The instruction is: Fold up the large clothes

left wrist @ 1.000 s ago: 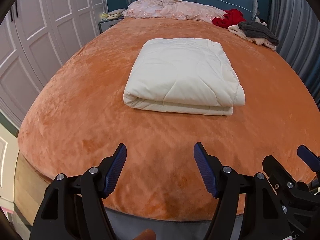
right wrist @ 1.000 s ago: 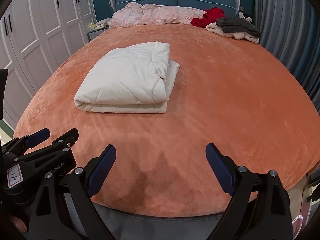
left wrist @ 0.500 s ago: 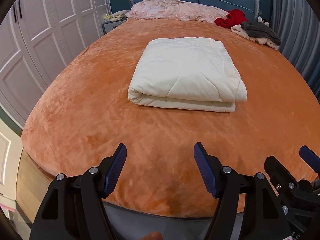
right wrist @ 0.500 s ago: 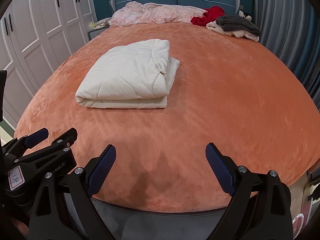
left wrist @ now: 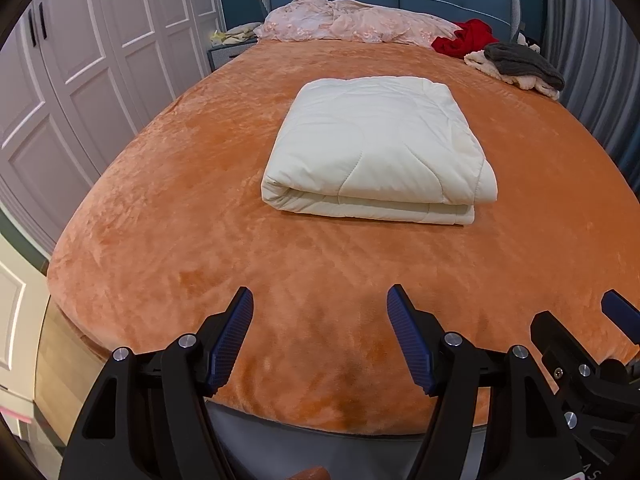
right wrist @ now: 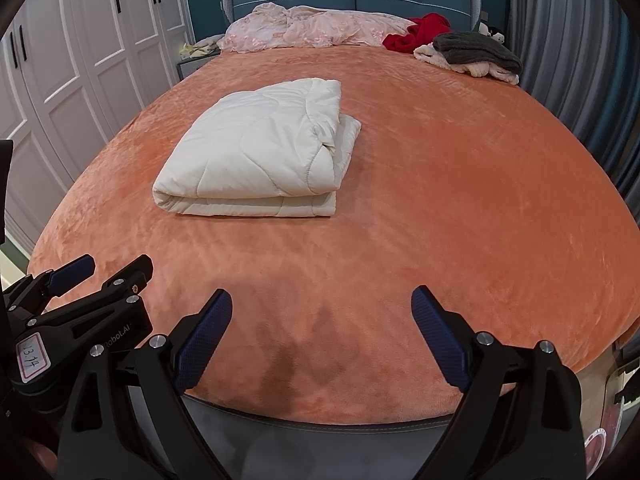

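At the foot of the bed, left wrist view: the left gripper (left wrist: 320, 334) hangs over the near edge of the orange bedspread (left wrist: 168, 216), its jaws spread wide and holding nothing.
Task item, left wrist view: the cream quilt (left wrist: 380, 148) lies folded in a thick, squared stack mid-bed, straight ahead of the left gripper and a little to its right, well apart from the fingertips.
Fold edge, left wrist view: the rounded layered fold faces the gripper and runs across the bed, left to right.
Neighbour, left wrist view: part of the right gripper (left wrist: 616, 314) shows at the lower right corner.
At the foot of the bed, right wrist view: the right gripper (right wrist: 322, 330) is likewise spread wide and empty above the bedspread's near edge.
Task item, right wrist view: the quilt (right wrist: 256, 152) sits ahead and clearly to the left; its stepped, looser side faces right.
Nearer hand: the left one, judging by how centred the quilt is in its view.
Progress: the fold looks finished or nearly so.
Background: a pink cover (right wrist: 312, 28), a red garment (right wrist: 416, 32) and a grey knit (right wrist: 476, 52) lie by the headboard.
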Tool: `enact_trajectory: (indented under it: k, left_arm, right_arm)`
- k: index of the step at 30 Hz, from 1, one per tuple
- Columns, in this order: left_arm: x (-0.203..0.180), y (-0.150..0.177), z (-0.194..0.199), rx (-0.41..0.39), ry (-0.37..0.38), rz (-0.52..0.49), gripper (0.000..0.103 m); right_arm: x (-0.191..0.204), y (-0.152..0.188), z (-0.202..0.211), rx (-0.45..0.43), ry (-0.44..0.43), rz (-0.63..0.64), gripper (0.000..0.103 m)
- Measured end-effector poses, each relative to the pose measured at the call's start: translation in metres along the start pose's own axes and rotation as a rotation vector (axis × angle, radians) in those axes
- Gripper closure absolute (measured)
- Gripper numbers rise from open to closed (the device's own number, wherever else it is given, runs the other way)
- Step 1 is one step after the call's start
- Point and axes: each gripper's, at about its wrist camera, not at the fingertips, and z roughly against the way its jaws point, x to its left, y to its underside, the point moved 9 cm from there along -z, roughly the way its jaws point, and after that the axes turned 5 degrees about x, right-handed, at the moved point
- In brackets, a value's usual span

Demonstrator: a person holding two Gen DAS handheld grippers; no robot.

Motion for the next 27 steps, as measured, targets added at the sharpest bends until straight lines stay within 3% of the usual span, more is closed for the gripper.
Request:
enact_trajectory:
  k: [15,27]
  left_arm:
    - [0.0005,0.0003,0.0006,0.001,-0.002,-0.004,0.036]
    - [0.0065,-0.0057,0.0,-0.046,-0.013,-0.005,0.038]
  right_arm:
    - [0.001,-0.0001,0.0004,0.0,0.002,0.0,0.014]
    - [-0.0017,-0.0008,-0.0015,-0.026,0.007,0.006,0.014]
